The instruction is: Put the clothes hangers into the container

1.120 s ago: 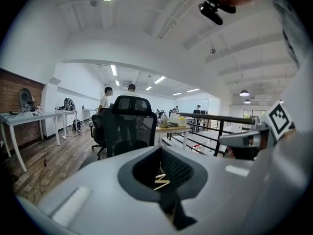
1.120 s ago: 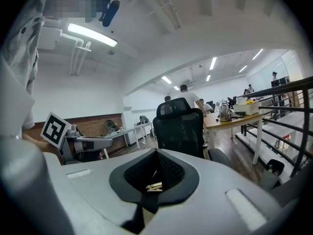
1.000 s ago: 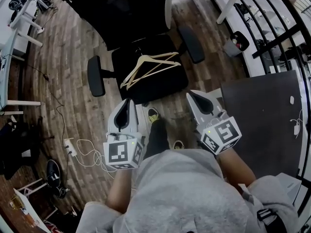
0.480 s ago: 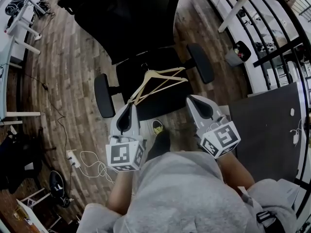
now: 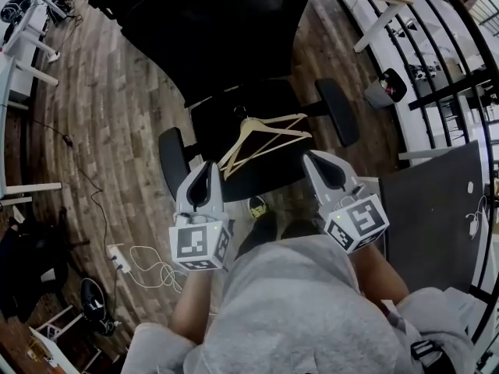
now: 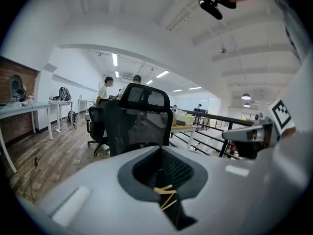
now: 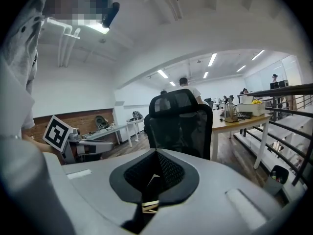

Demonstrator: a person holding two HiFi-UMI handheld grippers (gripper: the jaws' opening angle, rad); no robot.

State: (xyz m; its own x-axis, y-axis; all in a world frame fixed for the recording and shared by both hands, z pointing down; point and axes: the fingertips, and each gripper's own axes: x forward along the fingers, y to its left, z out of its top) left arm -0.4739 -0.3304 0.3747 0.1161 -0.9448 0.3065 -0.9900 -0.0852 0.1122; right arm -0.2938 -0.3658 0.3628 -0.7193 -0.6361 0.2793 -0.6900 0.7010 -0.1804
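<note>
**Hazards, near to far**
- Both tongs were closed. Judged: unless opened before reaching the seat, the tips would push the hangers [image 5: 263, 138] away instead of taking them.
- Floor, near left: a power strip [image 5: 115, 252] with a loose white cable [image 5: 153, 265] lay beside the person's feet, a possible snag for a step to that side.
- Seat of the black office chair [image 5: 234, 162]: pale wooden hangers lay there overlapped, with their hooks towards the chair back. How many there were could not be told. Judged: lifting one would likely drag another along or tip it to the floor, and a thin bar gripped off-centre could swing or slip.
- The chair itself would probably roll or swivel if pressed on.
- No container showed in any view. Where the hangers must be carried could not be judged.

**Tongs**
- Left tongs [image 5: 207, 168]: jaws fully together with nothing between them, as its own view [image 6: 160, 153] showed. It touched nothing and was held above the floor just short of the seat's near left edge, pointing towards the hangers.
- Right tongs [image 5: 315, 160]: jaws also pressed together and empty, as its own view [image 7: 155, 154] showed. It was held near the seat's near right edge, close to the hangers' right ends but apart from them.
</note>
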